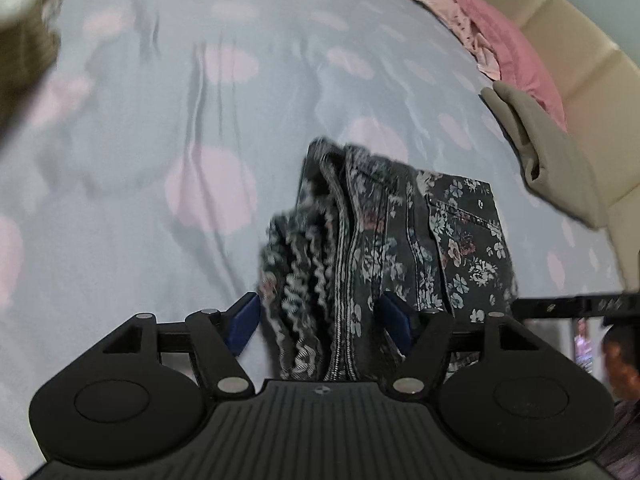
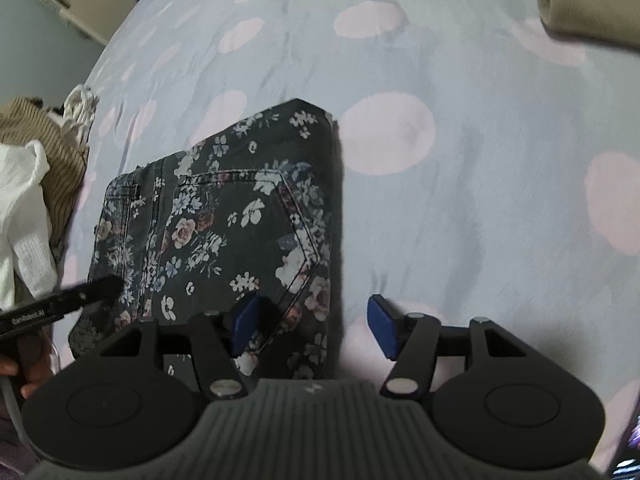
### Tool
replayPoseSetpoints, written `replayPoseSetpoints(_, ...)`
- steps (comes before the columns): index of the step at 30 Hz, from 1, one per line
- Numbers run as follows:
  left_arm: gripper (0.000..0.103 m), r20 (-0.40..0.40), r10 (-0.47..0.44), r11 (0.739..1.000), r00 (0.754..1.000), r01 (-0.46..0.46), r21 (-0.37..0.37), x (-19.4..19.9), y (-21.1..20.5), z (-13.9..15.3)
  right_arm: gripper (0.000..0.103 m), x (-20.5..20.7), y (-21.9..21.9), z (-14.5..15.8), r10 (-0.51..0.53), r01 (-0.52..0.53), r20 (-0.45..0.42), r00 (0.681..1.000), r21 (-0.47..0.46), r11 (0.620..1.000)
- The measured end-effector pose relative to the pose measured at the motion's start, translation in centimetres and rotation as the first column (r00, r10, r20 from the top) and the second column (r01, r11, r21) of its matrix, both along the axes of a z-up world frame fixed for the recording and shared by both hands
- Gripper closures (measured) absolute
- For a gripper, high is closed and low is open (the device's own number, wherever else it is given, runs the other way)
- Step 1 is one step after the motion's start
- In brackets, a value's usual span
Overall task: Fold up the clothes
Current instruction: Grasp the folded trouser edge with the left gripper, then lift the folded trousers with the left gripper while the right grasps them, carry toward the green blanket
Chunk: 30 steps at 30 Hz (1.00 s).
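While tongs (image 2: 314, 326) gape, jeans (image 2: 224, 216) edge, open sheet (image 2: 480, 200)

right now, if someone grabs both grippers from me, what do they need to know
Left gripper: open, with the bunched edge of the floral jeans between its pads, not pinched.
Right gripper: open, straddling the jeans' right edge, holding nothing.
Jeans lie folded into a compact block on the dotted bedsheet.
Left: flatten that loose edge. Other clothes wait beside the jeans.
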<state>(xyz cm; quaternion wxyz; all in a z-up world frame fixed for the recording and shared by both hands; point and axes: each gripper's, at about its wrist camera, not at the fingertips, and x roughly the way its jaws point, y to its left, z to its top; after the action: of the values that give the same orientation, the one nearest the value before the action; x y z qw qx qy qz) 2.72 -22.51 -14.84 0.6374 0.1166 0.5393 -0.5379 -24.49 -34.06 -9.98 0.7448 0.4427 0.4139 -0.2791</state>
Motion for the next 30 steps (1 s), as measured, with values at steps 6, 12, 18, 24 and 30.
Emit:
replayPoseSetpoints(6,0.040,-0.007,-0.014,1.000,1.000,0.014,0.004,-0.1,-0.5,-0.7,0.038,0.2,1.8,-0.9,-0.098,0.099,0.033,0.995,-0.038,0.994)
replayPoseSetpoints(12,0.049,0.022,-0.029,1.000,0.999,0.029,-0.005,-0.6,-0.7,-0.8,0.048,0.9,3.3,-1.2,-0.060,0.065,0.075,0.995,-0.077,0.995)
replayPoseSetpoints(18,0.065,0.041,-0.050,0.998,0.998,0.051,-0.021,-1.0,-0.9,-0.6,0.069,0.8,3.2,-1.3,-0.057,0.065,0.101,0.993,-0.081,0.995)
replayPoseSetpoints(24,0.081,0.069,-0.059,0.997,0.996,0.062,-0.046,-1.6,-0.9,0.1,0.082,0.2,3.1,-0.8,-0.074,0.085,0.137,0.988,-0.078,0.993)
replayPoseSetpoints(30,0.085,0.085,-0.055,0.994,0.995,0.062,-0.085,-2.1,-0.6,1.5,0.088,-0.3,3.4,0.8,-0.071,0.091,0.180,0.981,-0.102,0.991)
